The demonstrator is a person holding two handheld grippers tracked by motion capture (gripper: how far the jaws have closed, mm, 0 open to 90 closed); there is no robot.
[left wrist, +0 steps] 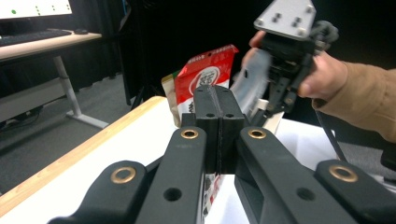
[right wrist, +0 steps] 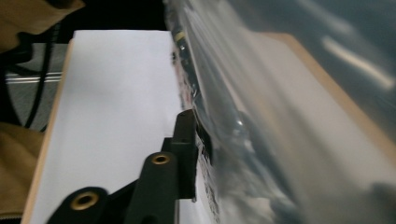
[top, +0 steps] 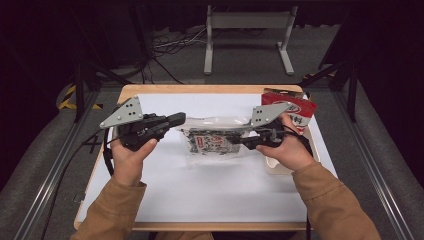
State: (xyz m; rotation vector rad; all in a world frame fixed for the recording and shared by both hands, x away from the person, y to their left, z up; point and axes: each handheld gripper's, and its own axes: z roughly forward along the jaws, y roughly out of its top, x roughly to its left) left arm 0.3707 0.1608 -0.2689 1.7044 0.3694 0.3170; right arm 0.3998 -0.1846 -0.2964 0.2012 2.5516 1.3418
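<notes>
A clear plastic bag [top: 212, 140] with printed packets inside hangs between my two grippers above the white mat [top: 200, 195]. My left gripper [top: 179, 119] has its jaws pressed flat together [left wrist: 217, 100] at the bag's upper left corner, and the printed contents [left wrist: 212, 186] show just below them. My right gripper [top: 244, 141] holds the bag's right edge. In the right gripper view one black pad [right wrist: 187, 140] lies against the bag [right wrist: 261, 116]; the film hides the other jaw. The right gripper [left wrist: 280, 100] faces the left gripper with the bag's film [left wrist: 250, 88] in front of it.
A red and white snack packet [top: 295, 107] stands at the table's far right corner, upright [left wrist: 205, 74]. A pale tray [top: 274, 167] lies under my right hand. The wooden table edge [top: 200, 89] frames the mat. A desk frame [top: 247, 30] stands on the floor beyond.
</notes>
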